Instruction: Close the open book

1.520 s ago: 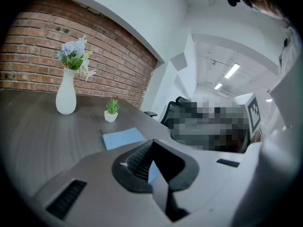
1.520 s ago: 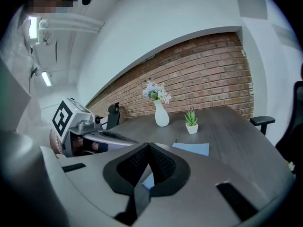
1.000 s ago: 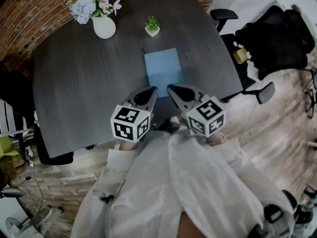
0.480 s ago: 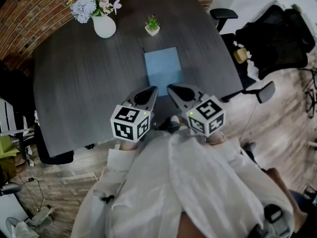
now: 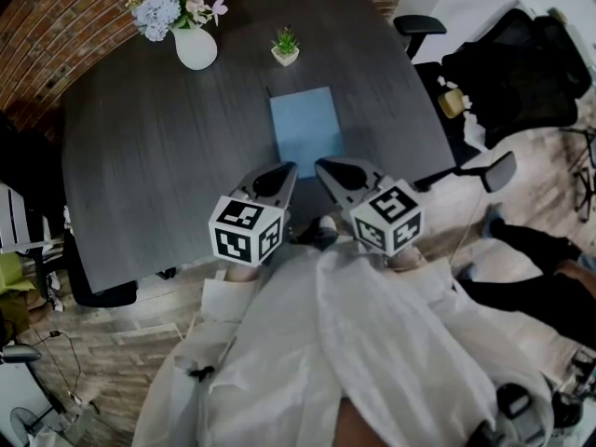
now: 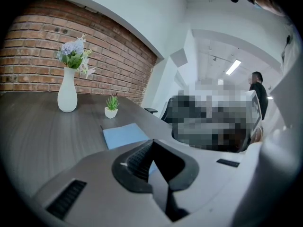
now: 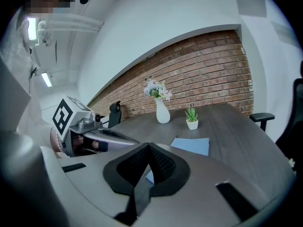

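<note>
Book (image 5: 305, 130) lies flat on the counter (image 5: 158, 156), blue cover up, right ahead of both claws, its near end showing between their tips. Both the left claw (image 5: 287, 169) and right claw (image 5: 322, 167) are squeezed fully closed, holding nothing.

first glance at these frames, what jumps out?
The blue book lies flat in the middle of the dark table, the one bright patch on it. Just short of it, at the near edge, the left hand-held gripper and right hand-held gripper are side by side, jaws together, holding nothing. Toward the far edge stand a white vase of flowers and a small potted plant.
</note>
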Action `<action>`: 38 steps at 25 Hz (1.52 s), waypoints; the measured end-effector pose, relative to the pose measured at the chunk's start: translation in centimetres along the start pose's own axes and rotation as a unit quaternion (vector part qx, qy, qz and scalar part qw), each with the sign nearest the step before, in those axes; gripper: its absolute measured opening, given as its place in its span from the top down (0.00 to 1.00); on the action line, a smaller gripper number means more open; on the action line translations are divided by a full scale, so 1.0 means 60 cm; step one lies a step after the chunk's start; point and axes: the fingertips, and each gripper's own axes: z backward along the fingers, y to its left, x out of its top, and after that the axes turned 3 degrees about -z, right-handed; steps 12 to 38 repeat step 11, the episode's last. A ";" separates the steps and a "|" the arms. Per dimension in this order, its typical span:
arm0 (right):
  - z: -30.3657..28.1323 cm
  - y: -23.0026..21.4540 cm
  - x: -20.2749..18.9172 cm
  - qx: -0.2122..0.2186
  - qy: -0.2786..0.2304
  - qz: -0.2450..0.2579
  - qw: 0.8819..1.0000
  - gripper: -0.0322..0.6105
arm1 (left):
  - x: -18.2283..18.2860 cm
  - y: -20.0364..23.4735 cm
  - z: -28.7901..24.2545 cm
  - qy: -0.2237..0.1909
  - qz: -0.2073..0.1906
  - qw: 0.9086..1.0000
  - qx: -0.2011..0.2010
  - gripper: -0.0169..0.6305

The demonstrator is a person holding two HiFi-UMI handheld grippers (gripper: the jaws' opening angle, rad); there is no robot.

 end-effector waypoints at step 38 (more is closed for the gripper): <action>0.003 0.003 -0.009 -0.002 0.006 -0.001 1.000 0.94 | -0.008 -0.006 0.001 0.009 -0.003 1.000 -0.004 0.97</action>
